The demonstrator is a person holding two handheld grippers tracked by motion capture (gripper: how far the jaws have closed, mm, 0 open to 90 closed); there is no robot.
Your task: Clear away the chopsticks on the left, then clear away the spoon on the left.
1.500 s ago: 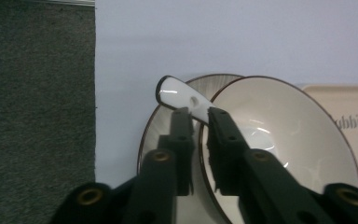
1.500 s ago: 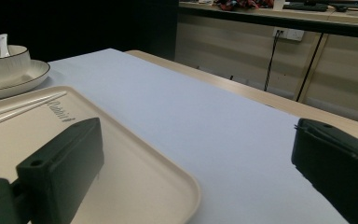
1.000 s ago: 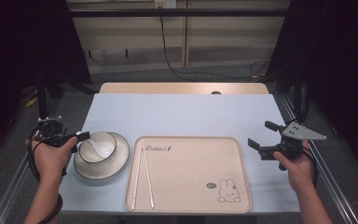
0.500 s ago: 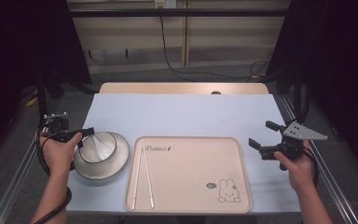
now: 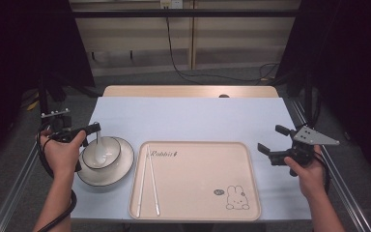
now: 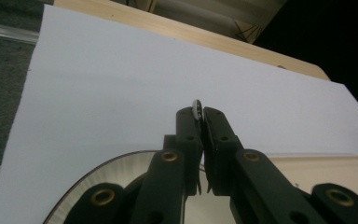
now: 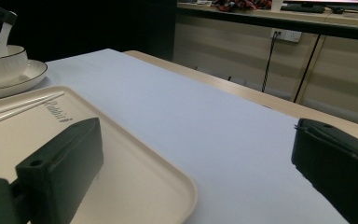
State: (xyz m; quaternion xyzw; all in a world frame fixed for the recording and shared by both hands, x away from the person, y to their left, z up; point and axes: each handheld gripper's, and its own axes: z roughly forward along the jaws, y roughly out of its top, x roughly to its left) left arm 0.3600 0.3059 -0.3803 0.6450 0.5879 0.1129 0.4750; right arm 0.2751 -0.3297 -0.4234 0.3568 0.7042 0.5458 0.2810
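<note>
Spoon [image 5: 98,147], white ceramic, handle end pinched between the closed jaws of the left gripper [image 5: 95,128], which have just been closing on it; its scoop end hangs below the jaws inside the bowl [image 5: 110,151], apparently so it can be lifted straight out. In the left gripper view the handle tip [image 6: 197,108] pokes out past the jaws, a grip near the end that likely leaves the scoop free to swing. Bowl, white with dark rim, seated on a matching plate [image 5: 121,171] directly beneath the left gripper, the plate serving as its saucer. Tray [image 5: 198,212], cream with a rabbit print, just beside that gripper on its inner side, between the two hands. Chopsticks [image 5: 147,181], one pair, laid along the tray edge nearest the left gripper, probably an already set place. Right gripper [image 5: 273,145], jaws wide apart and holding nothing, hovers past the tray's far edge, seemingly waiting.
</note>
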